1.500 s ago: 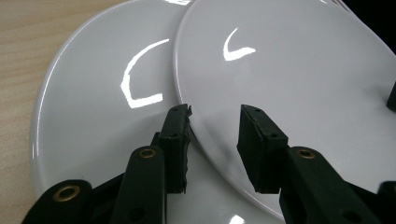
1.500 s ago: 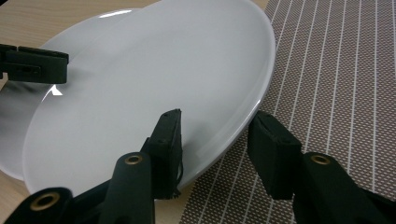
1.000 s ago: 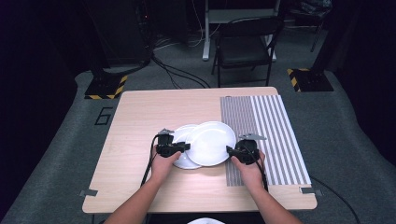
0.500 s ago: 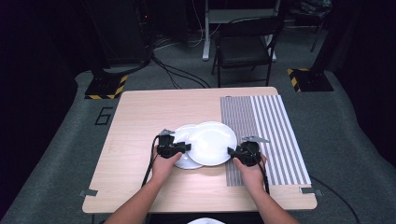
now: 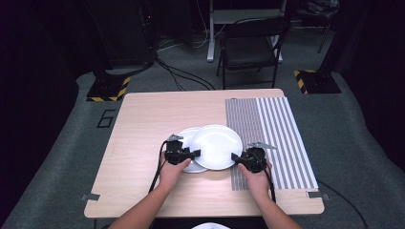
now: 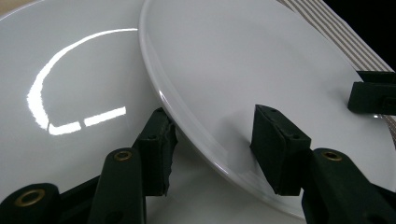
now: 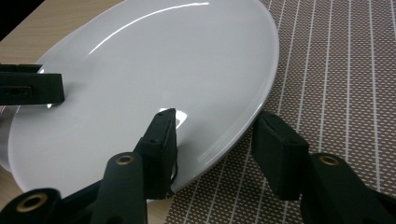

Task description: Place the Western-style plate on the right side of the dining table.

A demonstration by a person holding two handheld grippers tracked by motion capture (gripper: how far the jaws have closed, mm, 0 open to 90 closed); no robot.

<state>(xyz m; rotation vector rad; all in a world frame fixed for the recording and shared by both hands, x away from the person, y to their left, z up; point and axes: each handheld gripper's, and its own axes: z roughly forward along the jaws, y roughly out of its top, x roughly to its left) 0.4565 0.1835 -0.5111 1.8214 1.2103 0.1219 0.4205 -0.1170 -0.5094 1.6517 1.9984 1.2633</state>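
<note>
The table (image 5: 143, 124) is viewed from above; the upper plate (image 6: 261, 70) is viewed closely from opposite rims by both gripper cameras.

Low in the frame's centre I hold both forearms angled inward, my left gripper (image 5: 191, 154) and right gripper (image 5: 237, 158) pointing toward each other, both sets of jaws just opening and now parted.

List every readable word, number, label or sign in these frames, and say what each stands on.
"6": a dark outlined numeral on the grey floor mat, left of the table.
Yellow-and-black hazard stripes, no words: on the two stand bases on the floor.
Nothing readable on the plates, the striped placemat or the grippers.
</note>
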